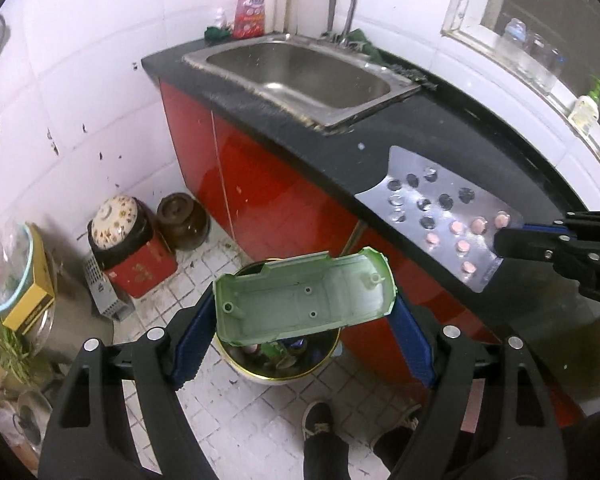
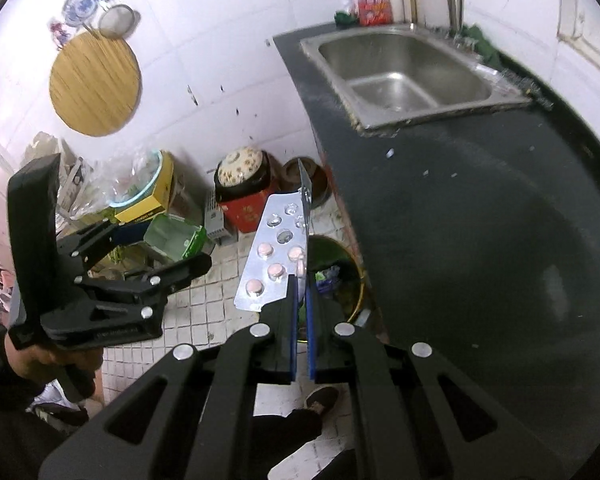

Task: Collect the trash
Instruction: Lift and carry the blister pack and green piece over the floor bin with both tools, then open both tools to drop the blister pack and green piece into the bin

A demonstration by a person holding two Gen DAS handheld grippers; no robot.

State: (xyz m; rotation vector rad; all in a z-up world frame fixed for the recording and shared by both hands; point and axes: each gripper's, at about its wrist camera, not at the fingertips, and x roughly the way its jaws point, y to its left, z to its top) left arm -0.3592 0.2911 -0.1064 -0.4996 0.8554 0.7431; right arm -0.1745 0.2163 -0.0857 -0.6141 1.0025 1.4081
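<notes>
Shell between left gripper pads, above bin.

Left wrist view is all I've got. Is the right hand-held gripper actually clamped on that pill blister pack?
Observer: Yes. In the right wrist view, the right hand-held gripper has its blue pads shut on the blister pack at its lower edge.
Operator: Is the pack flat?
Observer: No, it is folded lengthwise, and one flap stands edge-on to that camera.
Operator: Where is the trash bin from there?
Observer: The trash bin shows just past the fingertips, on the floor against the counter.
</notes>
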